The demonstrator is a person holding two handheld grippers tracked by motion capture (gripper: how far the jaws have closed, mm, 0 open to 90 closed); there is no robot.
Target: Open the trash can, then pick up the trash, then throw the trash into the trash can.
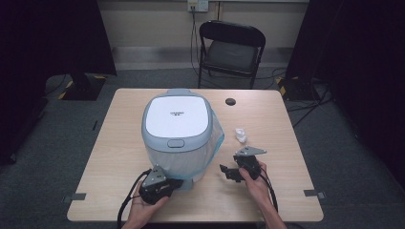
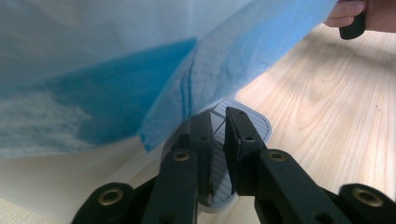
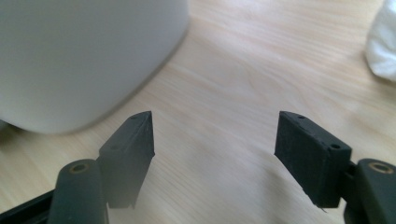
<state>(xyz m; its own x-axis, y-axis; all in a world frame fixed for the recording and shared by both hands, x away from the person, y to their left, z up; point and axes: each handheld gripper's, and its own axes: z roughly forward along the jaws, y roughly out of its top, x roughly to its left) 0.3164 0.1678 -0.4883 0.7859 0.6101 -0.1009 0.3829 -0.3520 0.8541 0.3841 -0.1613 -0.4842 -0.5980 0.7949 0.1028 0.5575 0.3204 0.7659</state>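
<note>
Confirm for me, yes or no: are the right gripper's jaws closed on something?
No. In the right gripper view the right gripper has its jaws standing wide apart with bare wooden table between them.

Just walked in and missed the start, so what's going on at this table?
A person works at a lidded bin with a blue liner bag. The left gripper is closed at the bin's foot pedal, just under the bag's edge. The right gripper hangs open over the table, holding nothing. A crumpled white tissue lies nearby.
</note>
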